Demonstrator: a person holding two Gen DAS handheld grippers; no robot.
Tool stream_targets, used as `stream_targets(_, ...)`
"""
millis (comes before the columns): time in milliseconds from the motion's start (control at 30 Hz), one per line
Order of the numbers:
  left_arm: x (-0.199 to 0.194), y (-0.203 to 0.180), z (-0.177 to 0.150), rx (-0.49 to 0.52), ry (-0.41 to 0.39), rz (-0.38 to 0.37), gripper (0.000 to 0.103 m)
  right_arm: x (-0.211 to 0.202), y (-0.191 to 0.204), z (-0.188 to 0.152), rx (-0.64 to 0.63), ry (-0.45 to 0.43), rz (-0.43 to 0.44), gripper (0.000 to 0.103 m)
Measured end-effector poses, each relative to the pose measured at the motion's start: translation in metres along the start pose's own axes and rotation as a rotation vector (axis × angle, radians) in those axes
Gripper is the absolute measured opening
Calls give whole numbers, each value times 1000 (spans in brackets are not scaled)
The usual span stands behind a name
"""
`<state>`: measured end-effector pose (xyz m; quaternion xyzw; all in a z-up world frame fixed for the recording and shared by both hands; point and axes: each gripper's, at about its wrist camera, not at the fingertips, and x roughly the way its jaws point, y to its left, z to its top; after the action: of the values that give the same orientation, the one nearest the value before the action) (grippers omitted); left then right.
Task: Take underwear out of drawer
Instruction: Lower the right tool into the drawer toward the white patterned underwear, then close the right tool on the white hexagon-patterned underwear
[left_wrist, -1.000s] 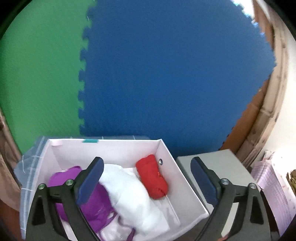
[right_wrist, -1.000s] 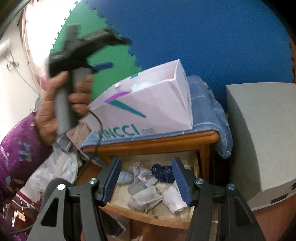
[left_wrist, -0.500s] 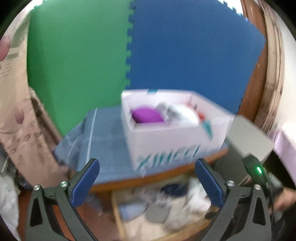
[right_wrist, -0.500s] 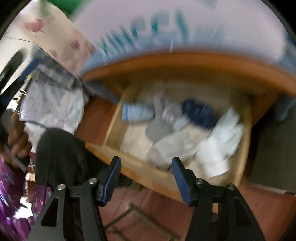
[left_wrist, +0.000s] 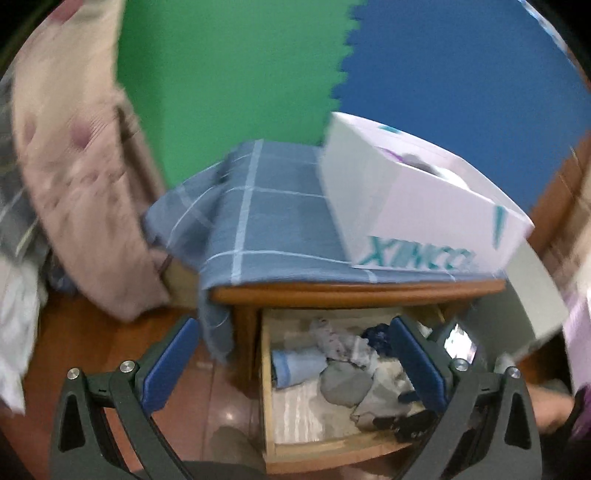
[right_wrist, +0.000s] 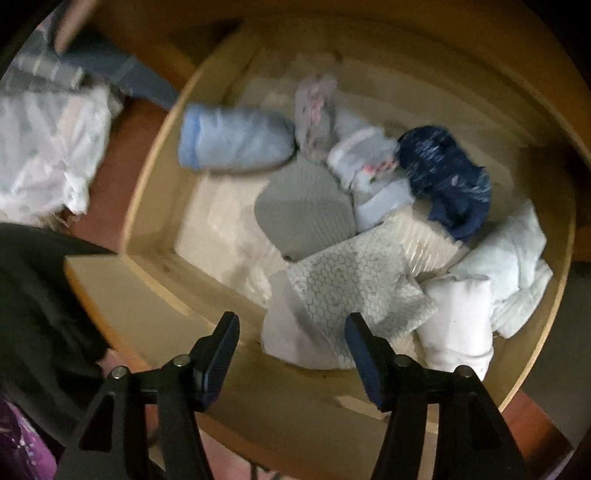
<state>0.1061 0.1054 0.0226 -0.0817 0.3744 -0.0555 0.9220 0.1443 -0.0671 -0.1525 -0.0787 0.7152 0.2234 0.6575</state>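
The wooden drawer (right_wrist: 155, 184) stands pulled out with several rolled and folded pieces of underwear in it: a light blue roll (right_wrist: 236, 138), a grey piece (right_wrist: 306, 210), a navy piece (right_wrist: 447, 181), a white patterned folded piece (right_wrist: 347, 291) and a white roll (right_wrist: 458, 325). My right gripper (right_wrist: 293, 350) points steeply down over the drawer's front edge. Its jaws are opening, and nothing is pressed between the pads. The patterned piece lies just ahead of its fingertips. My left gripper (left_wrist: 293, 365) hangs open and empty in front of the same drawer (left_wrist: 267, 387).
On the nightstand lies a blue plaid cloth (left_wrist: 266, 221) with a white lettered box (left_wrist: 424, 206) on it. A pinkish quilt (left_wrist: 74, 166) hangs at the left and a grey box (left_wrist: 532, 295) stands at the right. A person's dark trouser leg (right_wrist: 37, 314) is beside the drawer.
Both grippers have come down. The left view left the box's inside and now faces the nightstand and drawer. The right gripper tipped downward and closed in on the drawer's contents.
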Motion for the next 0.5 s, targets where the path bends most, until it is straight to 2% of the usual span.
stream_targets(67, -1, 16, 1, -77, -7, -39, 102, 9, 2, 3, -16, 28, -53, 67)
stream_targets(133, -5, 25, 1, -118, -36, -62, 102, 15, 0, 7, -5, 41, -39, 74)
stream_targets(167, -8, 27, 0, -124, -56, -86, 102, 17, -1, 10, -1, 52, -45, 80)
stream_targets(200, -9, 27, 0, -125, -66, -103, 102, 20, -3, 13, 12, 62, -59, 81)
stream_targets(267, -13, 27, 0, -143, -101, -151, 102, 30, -10, 19, 34, 93, -144, 81)
stream_targets(333, -22, 33, -1, -199, -167, -221, 102, 35, -17, 22, 56, 93, -115, 81)
stream_targets(367, -27, 36, -1, -212, -200, -229, 102, 38, -20, 22, 71, 99, -90, 81)
stream_targets(400, -29, 36, 0, -208, -213, -211, 102, 41, -20, 22, 69, 108, -101, 81)
stream_targets(500, -27, 34, 4, -195, -184, -206, 101, 45, -14, 22, 32, 120, -135, 81)
